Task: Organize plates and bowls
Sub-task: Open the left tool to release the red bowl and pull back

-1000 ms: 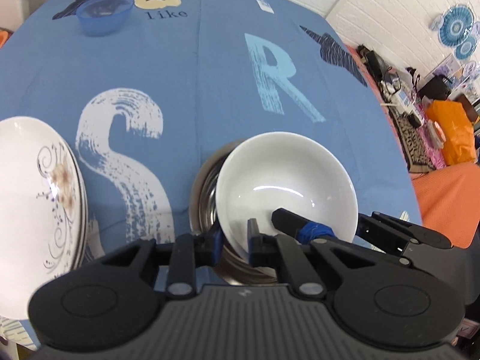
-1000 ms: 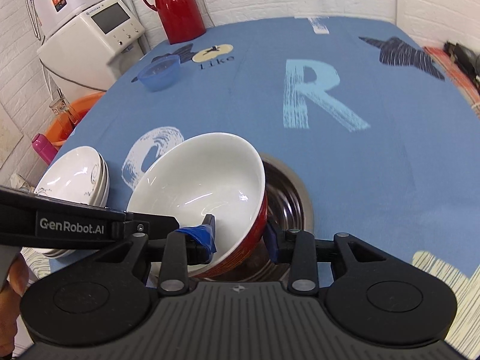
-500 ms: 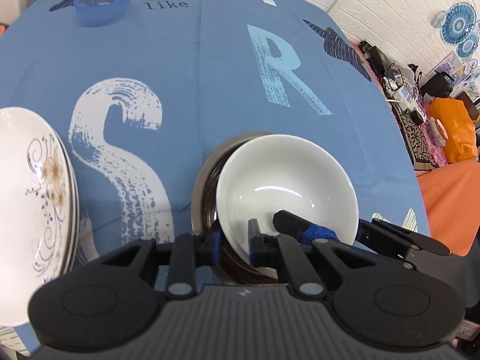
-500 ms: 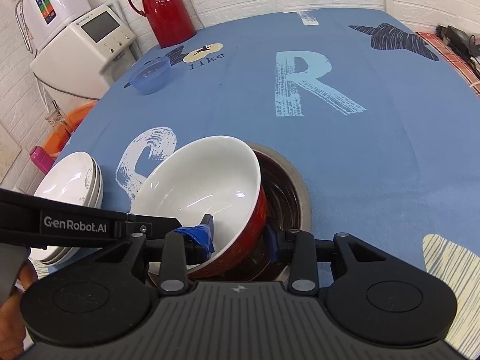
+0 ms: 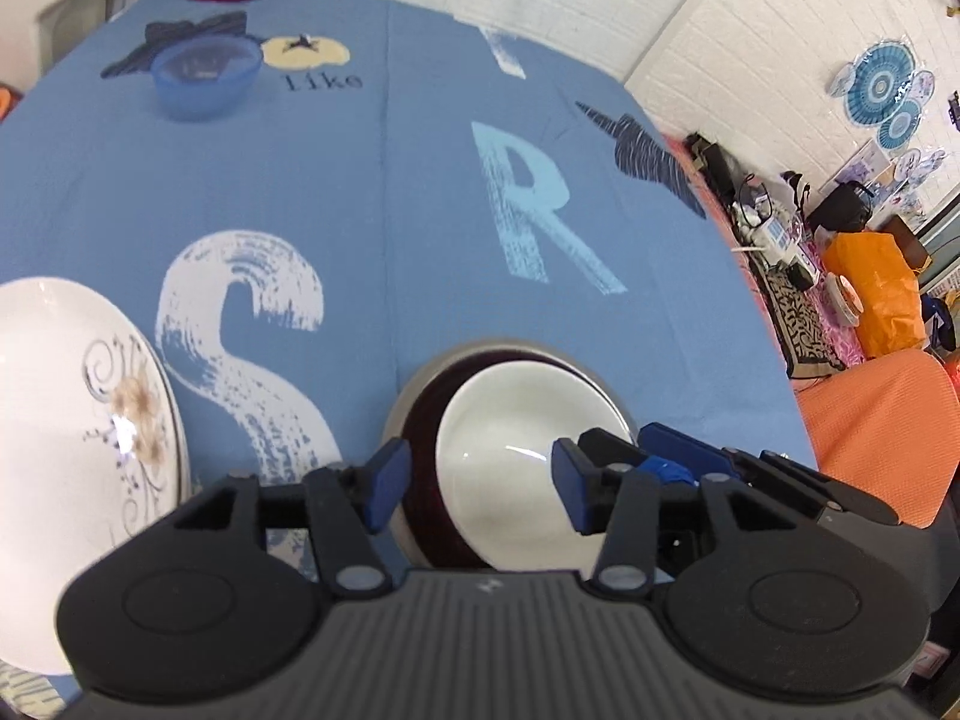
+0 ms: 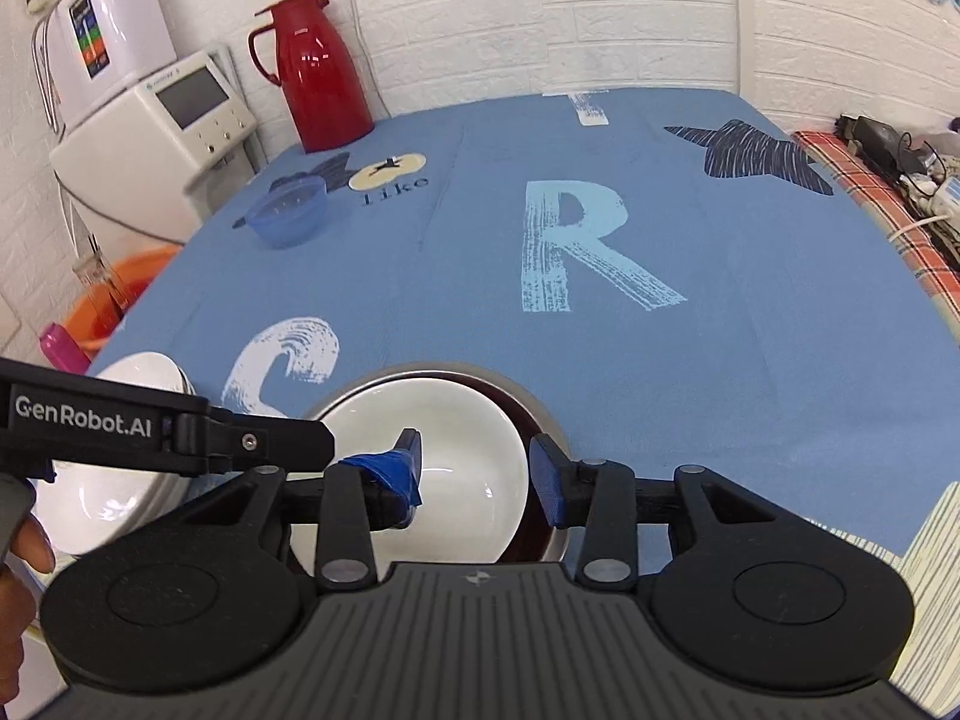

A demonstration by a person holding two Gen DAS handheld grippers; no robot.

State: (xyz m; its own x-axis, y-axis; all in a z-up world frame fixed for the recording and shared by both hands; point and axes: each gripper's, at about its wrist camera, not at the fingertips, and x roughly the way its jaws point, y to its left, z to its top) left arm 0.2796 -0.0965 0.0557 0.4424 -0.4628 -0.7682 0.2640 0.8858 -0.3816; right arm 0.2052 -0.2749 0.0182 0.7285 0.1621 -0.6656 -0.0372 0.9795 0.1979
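Note:
A bowl, red outside and white inside [image 5: 504,420] [image 6: 432,414], rests nested in a steel bowl [image 5: 414,384] [image 6: 531,405] at the near edge of the blue tablecloth. My left gripper [image 5: 480,483] is open, one finger on each side of the bowl's near rim and neither pressing it. My right gripper [image 6: 477,468] is open too, straddling the rim from the other side. Its blue-taped finger [image 5: 663,471] shows at the right of the left wrist view. A stack of white flower-patterned plates [image 5: 66,396] [image 6: 141,372] lies to the left.
A small blue plastic bowl [image 5: 204,81] [image 6: 288,216] sits at the far left of the table, with a red thermos [image 6: 318,72] behind it. White appliances [image 6: 156,120] stand past the table's left edge. A person's fingers [image 6: 27,543] hold the left gripper's handle.
Both grippers were shut on the red-and-white bowl's rim and have opened. The bowl has gone from tilted and raised to sitting level inside the steel bowl.

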